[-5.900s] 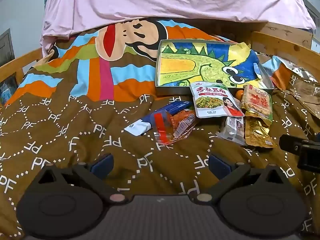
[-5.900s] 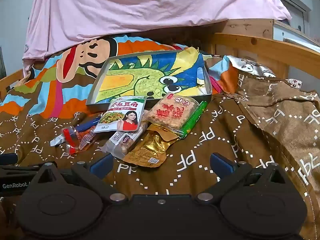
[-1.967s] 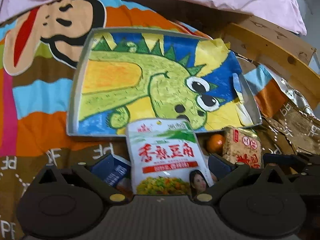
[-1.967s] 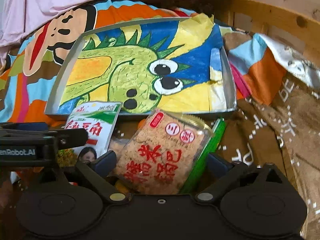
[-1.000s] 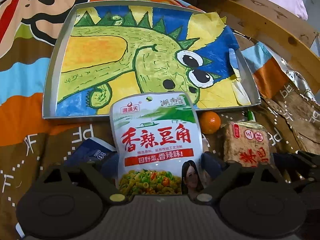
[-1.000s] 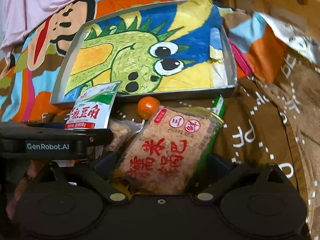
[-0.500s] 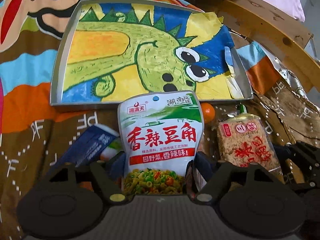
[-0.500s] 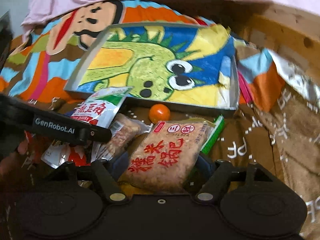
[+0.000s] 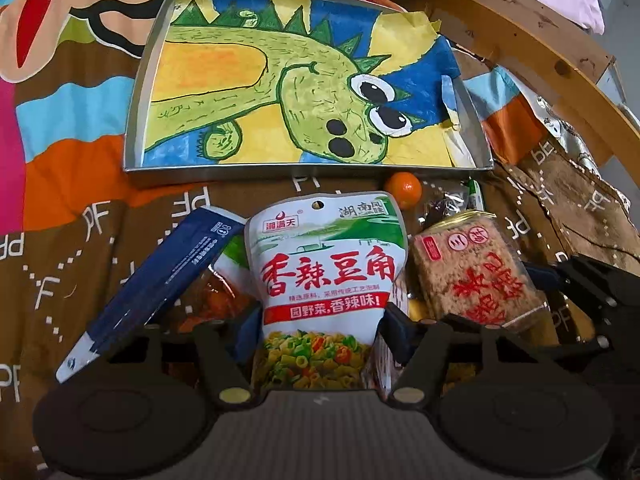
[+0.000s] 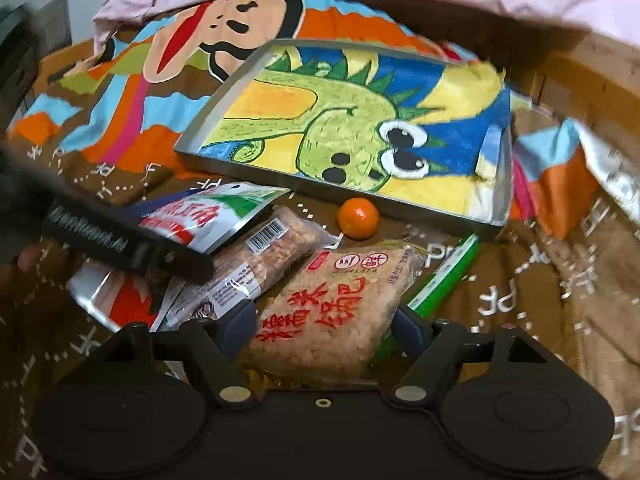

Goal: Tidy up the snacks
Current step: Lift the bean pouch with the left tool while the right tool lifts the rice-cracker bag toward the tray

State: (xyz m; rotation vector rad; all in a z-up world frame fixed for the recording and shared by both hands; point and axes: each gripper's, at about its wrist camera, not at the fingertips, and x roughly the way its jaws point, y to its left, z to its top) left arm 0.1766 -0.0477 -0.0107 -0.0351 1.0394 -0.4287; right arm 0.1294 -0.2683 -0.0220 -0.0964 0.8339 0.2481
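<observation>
- The left tool [image 9: 322, 330] pinched the lower part of the bean pouch [image 9: 326, 276], one finger [image 9: 245, 334] against each side edge; the pouch stood up straight ahead of it, print facing the camera.
- Left of that tool, a blue packet [image 9: 160, 280] leaned at a slant, and an orange-red wrapper [image 9: 216, 300] showed between it and the pouch.
- The right tool [image 10: 326, 330] was closed on the rice cake pack [image 10: 336, 304], its fingers [image 10: 412, 330] pressed to the pack's near corners.
- Just right of that pack, partly under it, lay a green packet [image 10: 444, 276]; to its left lay a clear bar pack [image 10: 256, 260] with a barcode.
- A small orange [image 10: 358, 218] sat on the blanket [image 10: 532, 292] ahead of the right tool, just short of the tray's near wall.
- The tray [image 9: 132, 120], lined with a dinosaur drawing [image 9: 280, 92], lay beyond both tools and held no snacks.
- In the right wrist view the left tool reached in from the left with the pouch raised above the bar pack; motion blur smeared its lettering.
</observation>
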